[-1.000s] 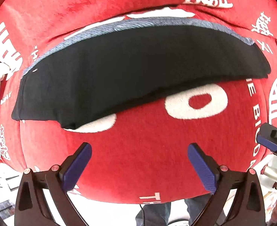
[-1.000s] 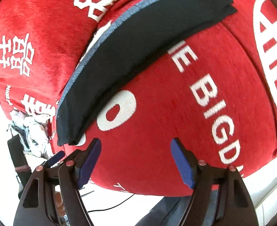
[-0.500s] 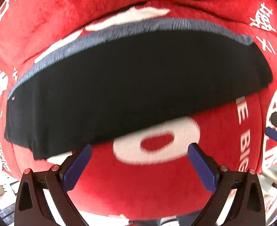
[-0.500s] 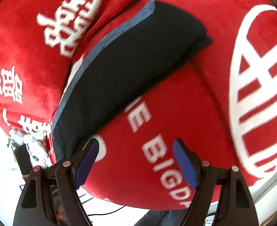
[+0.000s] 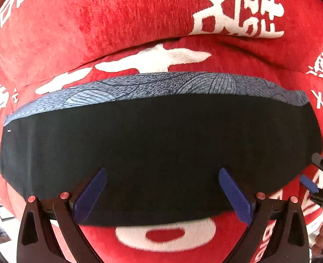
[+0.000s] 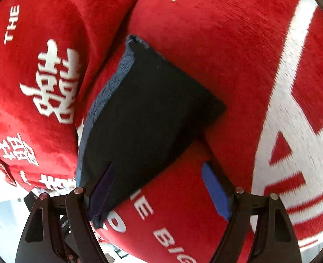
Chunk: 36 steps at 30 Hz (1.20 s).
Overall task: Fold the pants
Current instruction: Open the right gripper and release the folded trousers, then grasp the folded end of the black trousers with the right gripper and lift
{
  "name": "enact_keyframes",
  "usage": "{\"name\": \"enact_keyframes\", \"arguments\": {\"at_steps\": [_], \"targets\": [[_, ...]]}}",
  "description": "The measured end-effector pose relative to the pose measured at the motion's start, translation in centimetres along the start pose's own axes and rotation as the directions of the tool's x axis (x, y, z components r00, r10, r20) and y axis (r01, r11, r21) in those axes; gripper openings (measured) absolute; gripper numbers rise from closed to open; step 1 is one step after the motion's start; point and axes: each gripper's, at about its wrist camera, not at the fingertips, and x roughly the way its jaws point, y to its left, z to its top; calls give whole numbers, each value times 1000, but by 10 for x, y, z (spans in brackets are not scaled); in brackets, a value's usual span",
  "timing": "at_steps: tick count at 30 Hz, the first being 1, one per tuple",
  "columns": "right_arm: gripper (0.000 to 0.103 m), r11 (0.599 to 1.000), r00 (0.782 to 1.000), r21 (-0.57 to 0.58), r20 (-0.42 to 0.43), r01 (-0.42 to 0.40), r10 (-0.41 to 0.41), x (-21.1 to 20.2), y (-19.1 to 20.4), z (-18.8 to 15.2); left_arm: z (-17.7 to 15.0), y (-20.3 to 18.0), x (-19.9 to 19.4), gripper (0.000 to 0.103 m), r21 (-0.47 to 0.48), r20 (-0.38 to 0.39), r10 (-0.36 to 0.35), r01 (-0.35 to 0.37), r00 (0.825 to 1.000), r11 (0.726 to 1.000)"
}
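1. The pants [image 5: 161,153] lie as a long dark strip on the red blanket [image 5: 117,22], right under the left gripper [image 5: 163,195], whose jaws are spread wide with nothing between the pads.
2. The right gripper [image 6: 159,192] is also wide apart and empty, just short of the strip's near end.
3. I'd pinch all layers at the edge, both sides together, or the fold goes crooked.

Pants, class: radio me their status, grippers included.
Left gripper open above pants, nothing held. Right gripper open at their end. Pants folded into a dark strip on red blanket. Nothing blocking.
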Motion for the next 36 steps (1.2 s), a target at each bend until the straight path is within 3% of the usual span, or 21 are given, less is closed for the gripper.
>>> {"name": "enact_keyframes", "arguments": {"at_steps": [9, 10, 11, 13, 14, 16, 20, 21, 22, 23, 25, 28, 31, 36], "targets": [[76, 990, 988, 58, 97, -127, 121, 9, -4, 20, 5, -2, 23, 102, -36, -7, 2, -2, 1000, 999], [68, 989, 986, 67, 103, -135, 128, 10, -3, 22, 5, -2, 21, 102, -31, -12, 18, -18, 1000, 999], [47, 988, 986, 77, 107, -135, 127, 11, -2, 26, 8, -2, 15, 102, -30, 4, 50, -49, 999, 998], [17, 993, 993, 92, 92, -80, 71, 13, 0, 33, 18, -5, -5, 102, -42, 90, 89, -85, 992, 995], [15, 990, 991, 100, 90, -103, 94, 13, 1, 35, 27, -3, -12, 102, -51, 127, 103, -97, 987, 994], [14, 990, 988, 63, 97, -123, 117, 4, 10, 36, 47, -5, -11, 102, -52, 154, 107, -100, 982, 994], [14, 987, 985, -103, 109, -120, 131, -18, 44, 29, 64, -21, 19, 102, -8, 110, 120, -120, 987, 993], [14, 984, 985, -137, 111, -113, 129, -23, 52, 28, 64, -34, 34, 102, 39, 73, 123, -126, 990, 991], [14, 981, 985, -158, 113, -111, 130, -26, 58, 27, 61, -41, 39, 102, 67, 80, 148, -154, 986, 986], [14, 977, 985, -183, 117, -107, 130, -29, 65, 25, 56, -50, 34, 102, 92, 167, 185, -202, 968, 975], [14, 968, 984, -230, 124, -98, 129, -35, 79, 22, 51, -58, 29, 102, 150, 200, 228, -260, 953, 954], [14, 956, 984, -285, 138, -70, 114, -40, 99, 15, 45, -50, 12, 101, 141, 181, 150, -176, 972, 974], [14, 936, 982, -350, 160, -39, 100, -47, 124, 4, 30, -31, -1, 101, 123, 185, 103, -127, 977, 984], [14, 861, 978, -507, 199, 47, 63, -50, 180, -33, 4, 33, -9, 101, 89, 145, 20, -33, 989, 996]]}}
